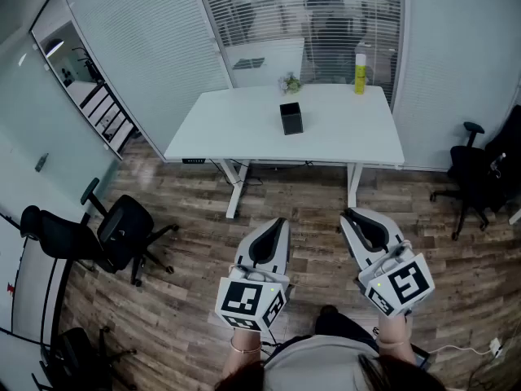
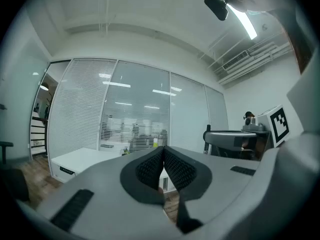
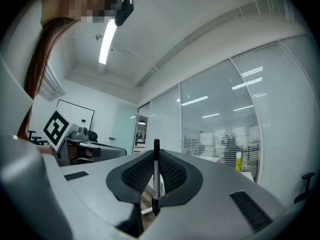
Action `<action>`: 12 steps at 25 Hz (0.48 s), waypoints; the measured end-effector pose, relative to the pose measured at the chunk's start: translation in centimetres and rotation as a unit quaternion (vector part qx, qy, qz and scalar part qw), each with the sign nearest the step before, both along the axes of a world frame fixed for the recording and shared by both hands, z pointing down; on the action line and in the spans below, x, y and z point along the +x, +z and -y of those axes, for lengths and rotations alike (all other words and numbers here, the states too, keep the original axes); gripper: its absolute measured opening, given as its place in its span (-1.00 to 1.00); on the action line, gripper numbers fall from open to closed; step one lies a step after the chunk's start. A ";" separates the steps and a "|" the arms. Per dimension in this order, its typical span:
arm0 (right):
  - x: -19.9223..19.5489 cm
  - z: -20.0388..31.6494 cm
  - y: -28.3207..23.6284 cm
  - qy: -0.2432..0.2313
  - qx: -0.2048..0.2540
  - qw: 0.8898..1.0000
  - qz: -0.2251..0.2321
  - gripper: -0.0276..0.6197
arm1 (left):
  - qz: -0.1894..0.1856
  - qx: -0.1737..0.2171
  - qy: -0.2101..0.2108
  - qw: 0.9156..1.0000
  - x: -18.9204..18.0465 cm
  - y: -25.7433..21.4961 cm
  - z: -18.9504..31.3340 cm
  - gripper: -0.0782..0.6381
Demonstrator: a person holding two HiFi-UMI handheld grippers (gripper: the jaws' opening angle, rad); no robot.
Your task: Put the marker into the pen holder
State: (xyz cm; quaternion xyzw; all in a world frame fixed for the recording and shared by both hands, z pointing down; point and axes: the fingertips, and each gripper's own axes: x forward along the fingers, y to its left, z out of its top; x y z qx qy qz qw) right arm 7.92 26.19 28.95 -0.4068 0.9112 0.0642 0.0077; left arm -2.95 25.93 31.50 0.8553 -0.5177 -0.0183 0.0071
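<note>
We hold the slim black-and-white marker (image 3: 156, 176) clenched in our right claw (image 3: 156, 160), well short of the white desk (image 1: 244, 133); the black square pen holder (image 1: 291, 118) stands mid-desk, so approach and drop remain; our left claw (image 2: 163, 156) is pressed together on nothing; a yellow bottle (image 1: 360, 73) and a small green plant (image 1: 290, 82) sit at the desk's far edge, a black office chair (image 1: 118, 230) off its left; we judge nothing bars the way.

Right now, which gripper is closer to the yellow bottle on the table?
Right. The right gripper is almost in line with the yellow bottle, well short of the table; the left gripper is off to its left, farther away.
</note>
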 end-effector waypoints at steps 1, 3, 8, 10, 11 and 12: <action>0.0 0.1 0.0 -0.001 0.000 1.000 0.002 -0.75 | 0.001 0.001 0.000 1.000 0.0 0.0 0.1 -0.73; 0.2 0.4 -0.1 -0.001 0.000 1.000 0.009 -0.75 | 0.001 0.001 0.000 1.000 0.2 0.1 0.4 -0.73; 1.0 1.7 0.1 0.007 -0.006 1.000 0.011 -0.74 | -0.006 -0.003 0.002 1.000 0.9 0.1 1.4 -0.73; 1.5 2.3 0.3 0.010 -0.009 1.000 0.014 -0.74 | -0.004 -0.003 0.002 1.000 1.6 0.1 1.7 -0.73; 1.9 2.6 0.3 0.012 -0.010 1.000 0.018 -0.74 | -0.001 -0.002 0.003 1.000 1.9 0.0 1.9 -0.73; 2.2 3.1 0.4 0.012 -0.012 1.000 0.022 -0.74 | 0.000 -0.001 0.003 1.000 2.3 -0.1 2.2 -0.73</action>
